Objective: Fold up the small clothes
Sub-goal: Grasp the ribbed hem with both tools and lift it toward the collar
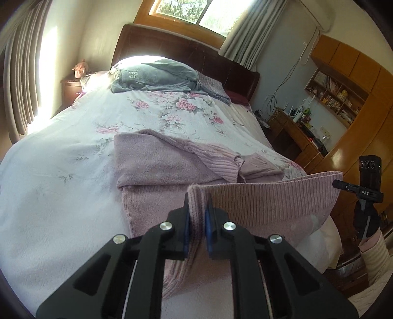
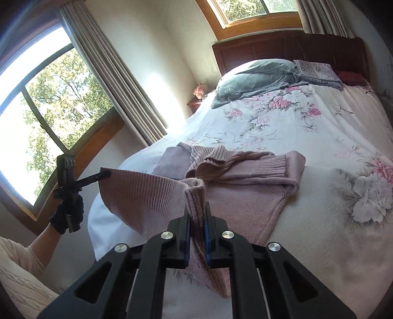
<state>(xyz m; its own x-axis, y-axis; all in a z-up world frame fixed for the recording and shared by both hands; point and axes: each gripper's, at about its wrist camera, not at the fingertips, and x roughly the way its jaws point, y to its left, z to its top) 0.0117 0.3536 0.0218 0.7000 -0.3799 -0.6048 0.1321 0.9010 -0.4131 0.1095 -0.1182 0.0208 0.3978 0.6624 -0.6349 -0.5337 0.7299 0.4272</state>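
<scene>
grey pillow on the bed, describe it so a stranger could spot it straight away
Start at the dark wooden headboard of the floral bed. The grey pillow lies against it, window side, beside a folded patterned blanket. Only it is plain grey with a pale square emblem.

I count one pink sweater (image 1: 157, 162) on one bed (image 1: 61, 171), mid-frame. Two grippers: my left gripper (image 1: 196, 208) and my right gripper (image 2: 196, 211), each clamped on the sweater's ribbed hem. One grey pillow (image 1: 154, 76) and one folded patterned blanket (image 2: 316, 71) at the top. Two windows: one at the left (image 2: 49, 103), one at the upper edge (image 2: 253, 9). One black glove (image 2: 67, 213), lower left.
</scene>
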